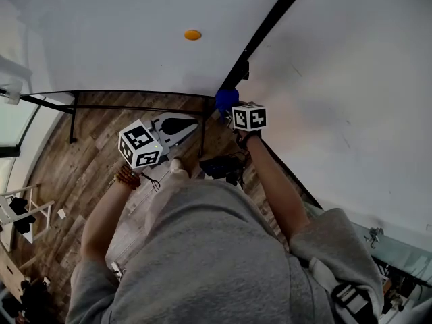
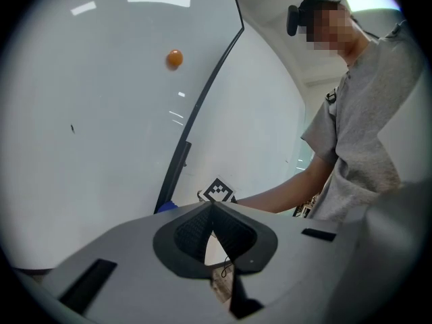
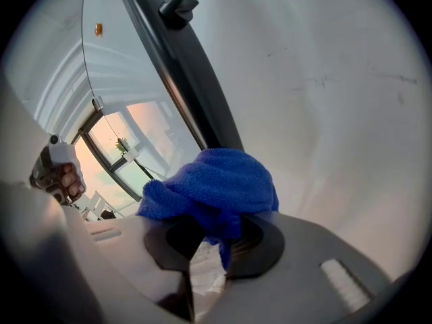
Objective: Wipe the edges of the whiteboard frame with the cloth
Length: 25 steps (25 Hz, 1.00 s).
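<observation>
My right gripper (image 3: 217,229) has its fingers clamped narrowly on the blue cloth (image 3: 214,181), which bunches up over the fingertips and hides them. The cloth sits at the dark frame (image 3: 177,69) of the whiteboard (image 3: 337,100), at the lower stretch of that strip; from my head view it looks pressed against the frame, though I cannot tell how firmly. A small black clip or knob (image 3: 177,7) sticks out higher up the frame.

My left gripper (image 2: 212,204) has its fingers closed together, tips touching, with nothing between them. It hangs in front of me, to the left of the frame and apart from it, pointing toward the cloth. In its view I see my right forearm (image 2: 283,191) reaching to the frame.

A small round orange thing (image 1: 192,34) sticks to the white panel left of the frame, well above both grippers. Below me lies a wooden floor (image 1: 84,171).
</observation>
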### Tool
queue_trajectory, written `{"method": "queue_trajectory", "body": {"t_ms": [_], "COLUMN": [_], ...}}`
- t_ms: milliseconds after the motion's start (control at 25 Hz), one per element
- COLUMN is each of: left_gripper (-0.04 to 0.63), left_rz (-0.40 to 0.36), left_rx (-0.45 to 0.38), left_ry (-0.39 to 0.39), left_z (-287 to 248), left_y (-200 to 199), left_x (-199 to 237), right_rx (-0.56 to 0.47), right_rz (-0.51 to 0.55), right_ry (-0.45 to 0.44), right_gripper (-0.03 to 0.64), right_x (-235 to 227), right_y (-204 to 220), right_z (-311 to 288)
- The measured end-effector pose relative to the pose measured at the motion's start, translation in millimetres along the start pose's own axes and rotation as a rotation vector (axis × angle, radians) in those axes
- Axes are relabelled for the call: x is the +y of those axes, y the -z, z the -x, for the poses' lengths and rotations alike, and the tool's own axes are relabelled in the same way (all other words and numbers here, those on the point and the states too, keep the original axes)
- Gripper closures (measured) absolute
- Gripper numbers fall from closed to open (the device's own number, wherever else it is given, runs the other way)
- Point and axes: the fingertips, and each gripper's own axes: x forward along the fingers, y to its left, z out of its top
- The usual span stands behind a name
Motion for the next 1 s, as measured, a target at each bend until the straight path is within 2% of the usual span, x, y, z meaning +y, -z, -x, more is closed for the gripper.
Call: {"method": "queue_trajectory", "body": {"t_ms": [200,1000], "left_gripper": [0.588,0.587], "left_rz": [0.030,0.042], "left_rx": [-0.032,-0.065], "left_ry": [-0.026,-0.078], "left_z": [11,55], "left_y": [5,23], "left_x": [8,19], "right_rx": [0.016,0.016], "right_rz": [-0.028,-0.137], "right_ry": [0.026,0.098], "right_gripper": [0.534,0.534], "right_x": [-3,-9], "right_y": [3,15], "right_z": [-3,-24]}}
